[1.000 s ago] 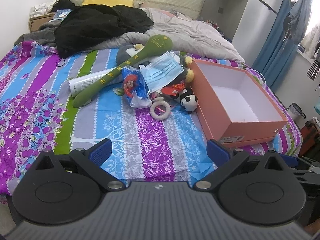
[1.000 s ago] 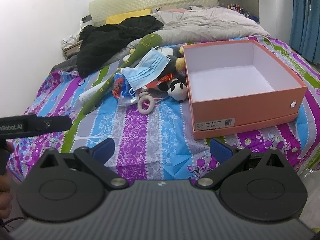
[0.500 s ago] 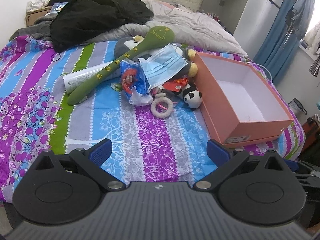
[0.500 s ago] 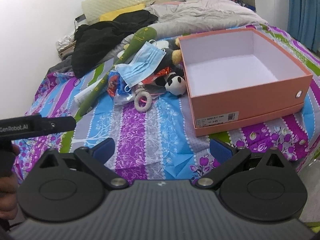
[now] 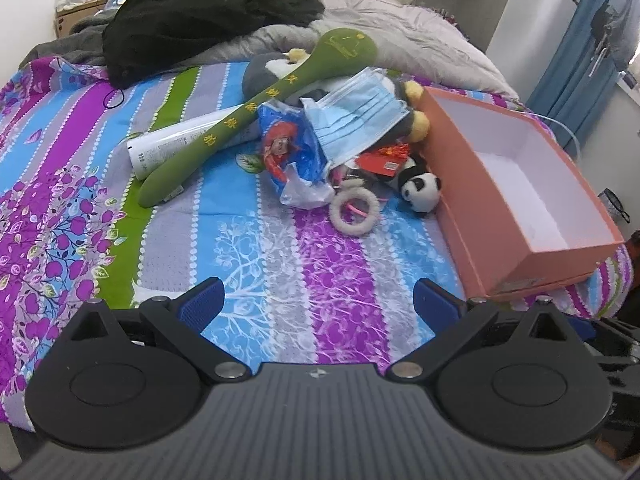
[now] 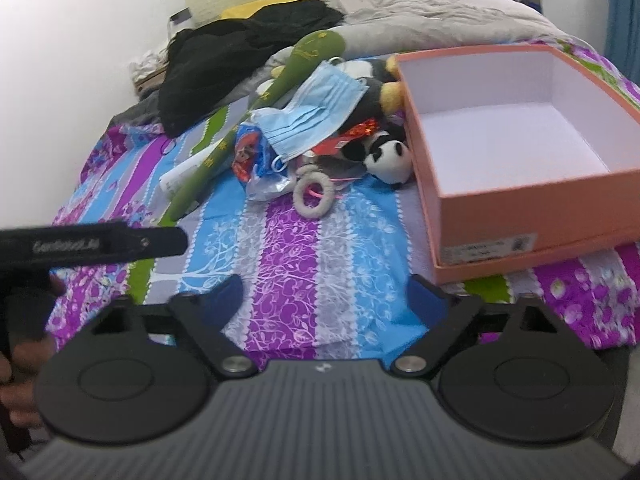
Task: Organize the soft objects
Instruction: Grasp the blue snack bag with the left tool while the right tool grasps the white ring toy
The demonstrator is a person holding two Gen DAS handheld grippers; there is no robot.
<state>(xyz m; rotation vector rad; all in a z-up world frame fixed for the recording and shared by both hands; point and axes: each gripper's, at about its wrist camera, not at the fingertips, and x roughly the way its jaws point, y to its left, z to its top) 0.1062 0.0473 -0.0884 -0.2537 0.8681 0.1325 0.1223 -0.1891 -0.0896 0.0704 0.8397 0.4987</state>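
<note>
1. The left gripper (image 5: 318, 298) is hovering over the near part of the bed's striped purple, blue and green floral bedspread (image 5: 304, 264), its blue-padded fingers (image 5: 202, 302) standing wide apart with nothing between them.
2. The right gripper (image 6: 326, 294) is hanging over the same near stretch of bedspread; its jaws have just been closing a little but are standing apart, with only cloth showing between them.
3. The soft things are lying in a heap in the middle of the bed, just left of an open salmon-pink cardboard box (image 5: 516, 248) with a white inside.
4. A small black-and-white panda plush (image 5: 420, 192) is sitting just beside the box's left wall.
5. A cream fabric ring (image 5: 354, 212) is lying at the near edge of the heap, left of the panda.
6. A pale blue pleated face mask (image 5: 356, 114) is lying on top, above a crumpled blue printed plastic bag (image 5: 290, 148).
7. A long green spoon-shaped plush (image 5: 256, 110) is leaning across a white tube (image 5: 176, 144) at the heap's left.
8. A black garment (image 5: 200, 16) and a grey quilt (image 5: 400, 40) are lying at the far end.
9. In the right wrist view, the left gripper's black body is showing at the left edge, held by a hand (image 6: 18, 364).
</note>
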